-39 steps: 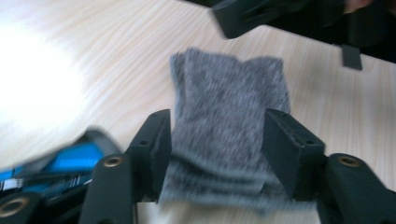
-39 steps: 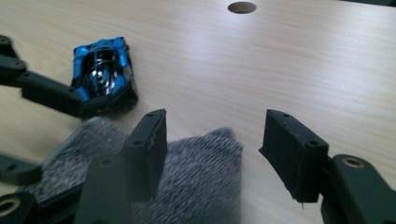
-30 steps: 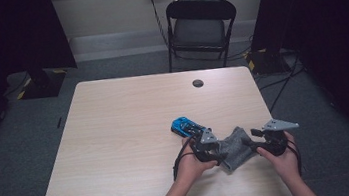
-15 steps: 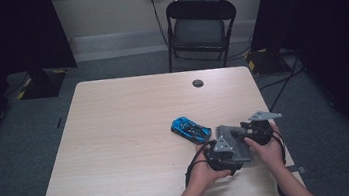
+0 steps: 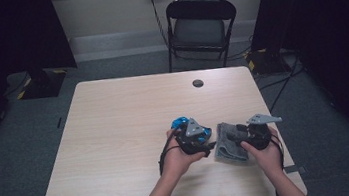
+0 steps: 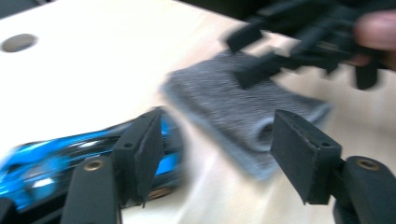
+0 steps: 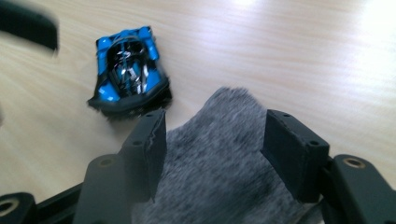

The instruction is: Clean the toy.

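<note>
In the left gripper view the left gripper [image 6: 219, 154] has its two black jaws well apart, having just been opening, and nothing sits between the pads; the blue toy car [image 6: 56, 163] lies blurred behind the jaw at nine o'clock, and the grey folded cloth [image 6: 243, 107] lies on the table beyond the gap, toward twelve to one o'clock. In the right gripper view the right gripper [image 7: 212, 154] also stands with jaws apart, hanging over the cloth [image 7: 219, 172], whose grey nap shows through the gap; the pads do not press on it, and whether they brush it I cannot tell. The car [image 7: 128, 70] lies near the cloth's far corner at about eleven o'clock. From above, the left gripper [image 5: 208, 145] sits over the car [image 5: 181, 123], with the cloth [image 5: 228, 141] lying flat between it and the right gripper [image 5: 240, 137] on the pale wooden table [image 5: 116, 135]
</note>
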`<state>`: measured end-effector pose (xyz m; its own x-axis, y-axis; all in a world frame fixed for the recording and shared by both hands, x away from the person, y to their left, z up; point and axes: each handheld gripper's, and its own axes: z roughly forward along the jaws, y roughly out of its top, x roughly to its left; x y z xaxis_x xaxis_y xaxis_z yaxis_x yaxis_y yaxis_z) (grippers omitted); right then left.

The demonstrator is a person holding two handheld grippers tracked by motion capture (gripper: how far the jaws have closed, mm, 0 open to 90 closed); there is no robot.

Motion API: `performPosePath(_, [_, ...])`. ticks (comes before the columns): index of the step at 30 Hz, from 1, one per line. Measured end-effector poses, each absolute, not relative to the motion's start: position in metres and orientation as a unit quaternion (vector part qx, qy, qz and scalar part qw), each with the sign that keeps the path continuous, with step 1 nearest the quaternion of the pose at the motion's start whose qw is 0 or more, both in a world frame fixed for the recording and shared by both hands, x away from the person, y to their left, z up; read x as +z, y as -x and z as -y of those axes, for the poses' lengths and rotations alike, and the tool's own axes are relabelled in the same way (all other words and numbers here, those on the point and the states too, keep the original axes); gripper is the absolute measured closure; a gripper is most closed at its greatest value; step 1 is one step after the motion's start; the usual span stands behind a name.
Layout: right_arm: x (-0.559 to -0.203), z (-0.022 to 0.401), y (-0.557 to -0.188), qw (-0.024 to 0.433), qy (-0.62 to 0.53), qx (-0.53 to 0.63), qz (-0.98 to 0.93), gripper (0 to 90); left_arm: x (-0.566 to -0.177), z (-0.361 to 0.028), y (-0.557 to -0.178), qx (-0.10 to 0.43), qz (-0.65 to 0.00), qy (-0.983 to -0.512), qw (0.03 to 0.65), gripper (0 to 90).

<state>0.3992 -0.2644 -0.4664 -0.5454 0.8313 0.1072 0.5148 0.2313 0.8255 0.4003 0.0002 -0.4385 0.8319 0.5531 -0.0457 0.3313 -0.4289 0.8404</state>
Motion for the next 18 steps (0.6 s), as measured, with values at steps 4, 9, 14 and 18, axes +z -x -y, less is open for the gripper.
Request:
performPosePath(4, [-0.472,0.260,-0.386,0.176,-0.451,0.429,-0.762,38.6,-0.437,-0.017,-0.419,0.130,-0.285,-0.836,0.450,31.2])
performPosePath(9, [-0.484,0.256,-0.380,0.179,-0.460,0.404,-0.770,37.7,-0.443,-0.029,-0.443,0.135,-0.307,-0.838,0.431,27.1])
performPosePath(14, [-0.495,0.254,-0.382,0.179,-0.463,0.387,-0.777,41.9,-0.455,-0.032,-0.463,0.127,-0.310,-0.845,0.417,19.8])
performPosePath(18, [-0.495,0.253,-0.383,0.185,-0.457,0.377,-0.784,42.9,-0.462,-0.030,-0.472,0.111,-0.298,-0.849,0.422,18.1])
